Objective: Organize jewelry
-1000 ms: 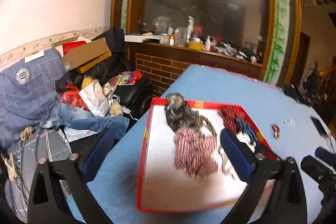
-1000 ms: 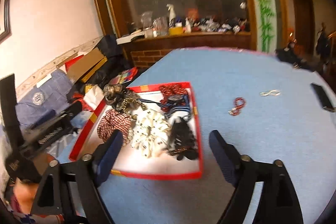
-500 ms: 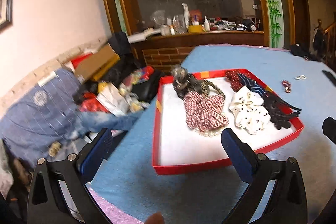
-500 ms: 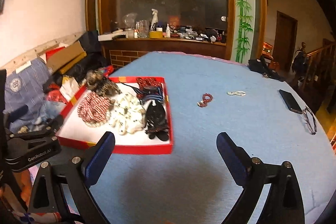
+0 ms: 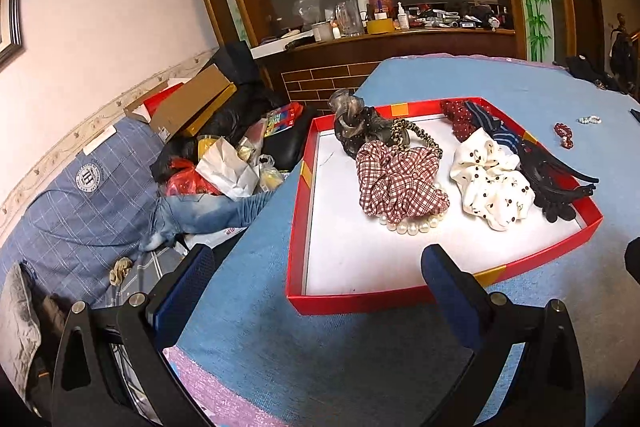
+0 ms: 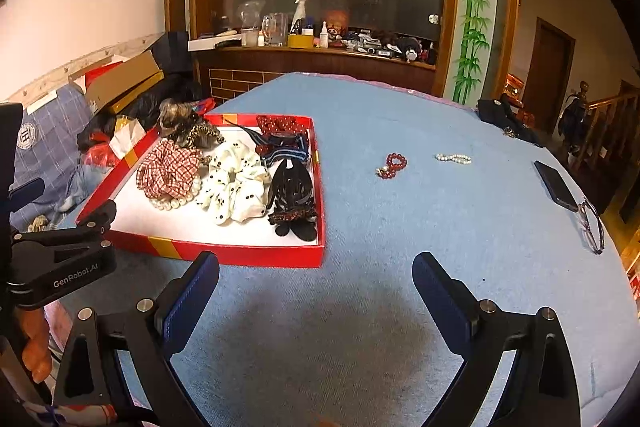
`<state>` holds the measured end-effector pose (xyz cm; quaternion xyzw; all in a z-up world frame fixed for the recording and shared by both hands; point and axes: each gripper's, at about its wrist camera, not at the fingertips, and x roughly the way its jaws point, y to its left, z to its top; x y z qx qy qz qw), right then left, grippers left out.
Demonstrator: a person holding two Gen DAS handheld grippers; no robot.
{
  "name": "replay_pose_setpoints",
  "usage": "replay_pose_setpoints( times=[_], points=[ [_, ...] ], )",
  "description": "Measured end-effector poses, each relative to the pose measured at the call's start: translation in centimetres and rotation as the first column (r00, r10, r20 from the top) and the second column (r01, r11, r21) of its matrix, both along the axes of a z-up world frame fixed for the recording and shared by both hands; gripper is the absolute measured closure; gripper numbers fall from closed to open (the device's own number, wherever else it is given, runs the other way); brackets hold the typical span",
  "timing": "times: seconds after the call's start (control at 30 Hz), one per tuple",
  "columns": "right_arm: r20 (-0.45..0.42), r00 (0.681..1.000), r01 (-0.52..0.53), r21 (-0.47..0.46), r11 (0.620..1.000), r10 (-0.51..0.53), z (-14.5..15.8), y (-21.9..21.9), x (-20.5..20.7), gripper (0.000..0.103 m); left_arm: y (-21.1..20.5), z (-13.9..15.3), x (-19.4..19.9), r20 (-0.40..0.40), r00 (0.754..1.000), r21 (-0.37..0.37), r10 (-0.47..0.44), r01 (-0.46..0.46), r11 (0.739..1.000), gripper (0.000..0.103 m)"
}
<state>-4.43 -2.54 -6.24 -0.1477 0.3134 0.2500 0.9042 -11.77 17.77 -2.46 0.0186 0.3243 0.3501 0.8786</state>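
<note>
Both grippers (image 6: 316,279) lower over blue tablecloth (image 6: 400,227)

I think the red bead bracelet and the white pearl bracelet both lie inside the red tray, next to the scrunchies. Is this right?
Not quite. The red bead bracelet and the white pearl bracelet lie outside the red tray, on the blue tablecloth, apart from the scrunchies. The right wrist view shows it.

A red bead bracelet (image 6: 392,165) and a white pearl bracelet (image 6: 453,158) lie on the blue cloth, apart from the red tray (image 6: 224,255) of scrunchies.
</note>
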Motion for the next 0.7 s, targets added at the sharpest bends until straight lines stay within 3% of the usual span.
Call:
replay_pose_setpoints(
  times=[0.17, 0.7],
  points=[
    [-0.009, 1.0, -0.011, -0.009, 1.0, 0.011, -0.4, 0.5, 0.0, 0.004, -0.4, -0.2, 0.1, -0.003, 1.0, 0.03, -0.007, 0.007, 1.0, 0.0],
    [-0.04, 0.999, -0.02, -0.027, 0.999, 0.019, -1.4, 1.1, 0.3, 0.004, -0.4, -0.8, 0.5, -0.016, 1.0, 0.023, -0.016, 0.017, 1.0, 0.0]
  ],
)
